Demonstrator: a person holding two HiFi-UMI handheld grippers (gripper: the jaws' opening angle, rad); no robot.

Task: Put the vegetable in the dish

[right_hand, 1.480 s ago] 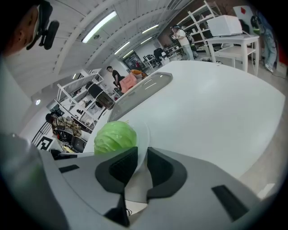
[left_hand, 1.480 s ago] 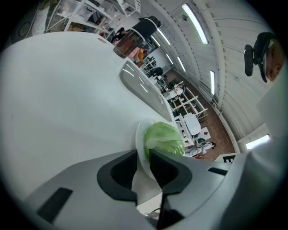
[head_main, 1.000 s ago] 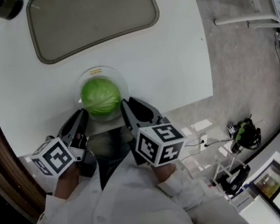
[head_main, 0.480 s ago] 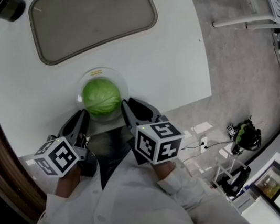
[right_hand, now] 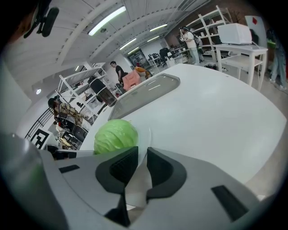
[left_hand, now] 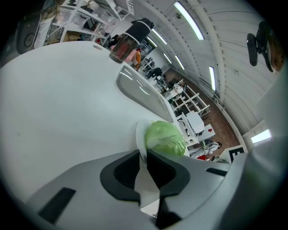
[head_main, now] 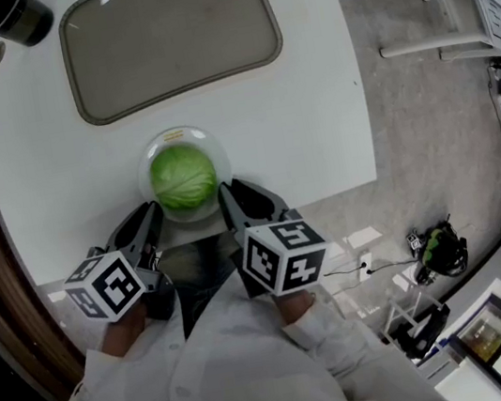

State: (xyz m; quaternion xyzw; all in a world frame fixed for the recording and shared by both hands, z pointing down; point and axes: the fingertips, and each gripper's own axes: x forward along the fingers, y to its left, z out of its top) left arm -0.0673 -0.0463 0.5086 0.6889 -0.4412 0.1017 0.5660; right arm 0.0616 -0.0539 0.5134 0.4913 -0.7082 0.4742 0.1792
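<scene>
— White and rounded, the tabletop (head_main: 308, 90) fills my view from above. A grey tray (head_main: 170, 32) lies on its far part, and speckled floor shows past the right edge.

— Where is the vegetable?

— A round green cabbage (head_main: 183, 177) sits in a shallow clear dish (head_main: 220, 152) close to the tabletop's near edge, directly in front of me. It rests there by itself, between no jaws.

— And your claws?

— My left claw (head_main: 149, 210) is at the dish's near left rim and my right claw (head_main: 230, 189) at its near right rim, both angled down and forward. Each is released: a thin slit of white shows between the jaws, and nothing is clamped. The slit of the left one lines up with the dish rim, but I see no pad pressing on it.

— So which step is this?

— As I judge it, the placing itself is done, since the cabbage is already in the dish. What is in hand is the clearing away.

— What does the next move need?

— I think both claws should draw straight back toward me, clear of the rim. The dish stands near the tabletop's edge, so a nudge could push it. The cabbage is round and could roll if the dish is bumped.
</scene>
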